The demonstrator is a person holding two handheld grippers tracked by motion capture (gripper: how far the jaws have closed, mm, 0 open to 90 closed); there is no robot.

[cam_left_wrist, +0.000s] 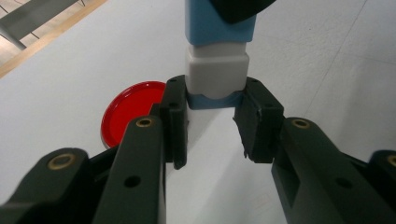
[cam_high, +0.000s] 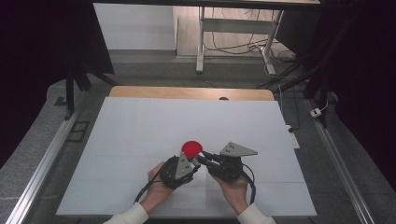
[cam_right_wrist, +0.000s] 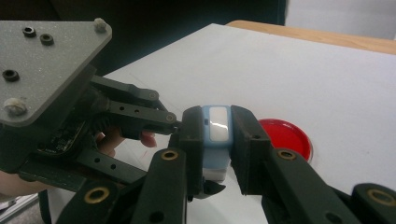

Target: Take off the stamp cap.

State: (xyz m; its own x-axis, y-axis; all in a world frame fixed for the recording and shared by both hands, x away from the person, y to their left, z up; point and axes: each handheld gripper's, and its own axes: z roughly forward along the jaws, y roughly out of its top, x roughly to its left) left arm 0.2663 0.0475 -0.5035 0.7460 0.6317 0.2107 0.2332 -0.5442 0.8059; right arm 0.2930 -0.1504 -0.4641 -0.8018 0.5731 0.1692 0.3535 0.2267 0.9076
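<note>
Both hand-held grippers meet low over the near middle of the white-covered counter [cam_high: 140, 121], each clamped on one end of the same small thing: a blue-and-white block [cam_left_wrist: 215, 70] that looks like a capped plastic container, or two stacked pieces, I cannot say which.

The left hand-held gripper [cam_left_wrist: 212, 105] has its pads pressed on the white section, just above a thin blue base. The right hand-held gripper [cam_right_wrist: 217, 140] is closed on the blue part, pads flat against its two sides, with a glossy white inset facing up between them.

A red round lid or shallow dish [cam_high: 192, 148] lies flat on the counter just beyond the jaws, apart from the block.

To me this is the pull-apart or twist-off step: both ends are gripped and the piece is lifted clear of the counter. The next move calls for one hand to hold firm while the other draws straight away along the block's axis, without skewing it or letting it slip from the pads.
</note>
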